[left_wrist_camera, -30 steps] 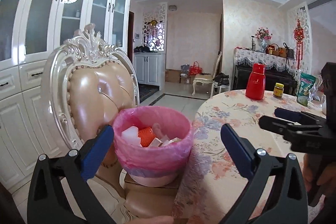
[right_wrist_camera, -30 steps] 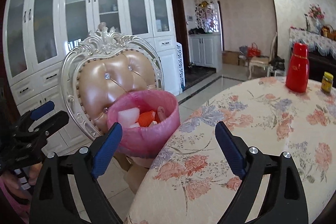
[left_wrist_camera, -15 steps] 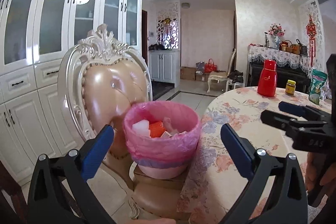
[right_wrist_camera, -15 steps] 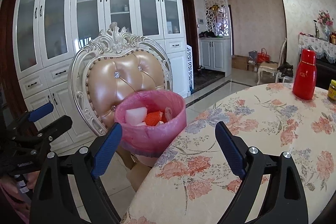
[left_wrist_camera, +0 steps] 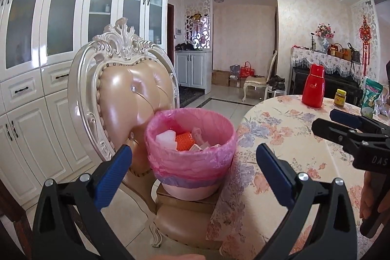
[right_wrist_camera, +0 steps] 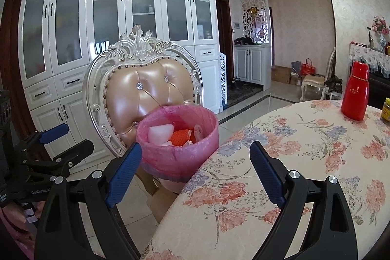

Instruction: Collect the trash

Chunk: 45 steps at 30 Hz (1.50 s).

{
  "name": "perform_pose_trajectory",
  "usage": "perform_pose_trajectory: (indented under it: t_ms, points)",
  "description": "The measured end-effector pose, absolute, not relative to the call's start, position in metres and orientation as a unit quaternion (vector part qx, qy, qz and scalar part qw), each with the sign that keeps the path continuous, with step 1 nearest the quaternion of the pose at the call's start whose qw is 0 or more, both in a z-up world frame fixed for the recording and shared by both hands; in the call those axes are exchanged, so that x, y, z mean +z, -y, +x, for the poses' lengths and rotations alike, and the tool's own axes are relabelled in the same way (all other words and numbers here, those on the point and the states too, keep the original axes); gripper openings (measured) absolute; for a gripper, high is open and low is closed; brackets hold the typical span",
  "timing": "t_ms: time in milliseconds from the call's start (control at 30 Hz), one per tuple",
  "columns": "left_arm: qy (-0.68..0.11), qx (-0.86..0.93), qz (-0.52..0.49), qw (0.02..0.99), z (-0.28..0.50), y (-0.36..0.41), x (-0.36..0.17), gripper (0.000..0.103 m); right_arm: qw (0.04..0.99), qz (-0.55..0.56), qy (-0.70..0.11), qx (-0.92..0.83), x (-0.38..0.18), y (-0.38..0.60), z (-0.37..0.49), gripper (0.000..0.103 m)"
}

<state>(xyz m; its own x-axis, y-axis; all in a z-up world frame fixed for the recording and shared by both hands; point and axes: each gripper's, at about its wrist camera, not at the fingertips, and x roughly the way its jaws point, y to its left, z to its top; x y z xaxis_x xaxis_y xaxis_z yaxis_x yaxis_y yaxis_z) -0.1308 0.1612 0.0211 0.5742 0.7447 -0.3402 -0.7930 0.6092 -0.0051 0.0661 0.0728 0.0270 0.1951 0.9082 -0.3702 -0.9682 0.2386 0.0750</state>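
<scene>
A small bin with a pink liner (left_wrist_camera: pixel 192 162) stands on a box on the seat of an ornate chair (left_wrist_camera: pixel 126 99), beside the round table. It holds white, orange and pale scraps of trash (left_wrist_camera: pixel 181 140). It also shows in the right wrist view (right_wrist_camera: pixel 178 150). My left gripper (left_wrist_camera: pixel 193 172) is open and empty, held back from the bin. My right gripper (right_wrist_camera: pixel 195 169) is open and empty, over the table edge next to the bin. Each gripper shows at the side of the other's view.
The table has a floral cloth (right_wrist_camera: pixel 304 162). A red thermos (left_wrist_camera: pixel 313 85), a yellow jar (left_wrist_camera: pixel 340 98) and a green bag (left_wrist_camera: pixel 371 96) stand at its far side. White cabinets (right_wrist_camera: pixel 117 23) line the wall behind the chair. Tiled floor lies below.
Both grippers have drawn back and up from the bin, so the chair back shows more fully. Both stay open and empty.
</scene>
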Motion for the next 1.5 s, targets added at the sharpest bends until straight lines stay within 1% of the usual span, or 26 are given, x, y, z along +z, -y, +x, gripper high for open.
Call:
perform_pose_trajectory:
  t_ms: [1500]
  points:
    - [-0.161, 0.439, -0.073, 0.881, -0.1288, -0.1555, 0.0181, 0.098, 0.763, -0.084, -0.171, 0.617, 0.0334, -0.0720, 0.0614, 0.085]
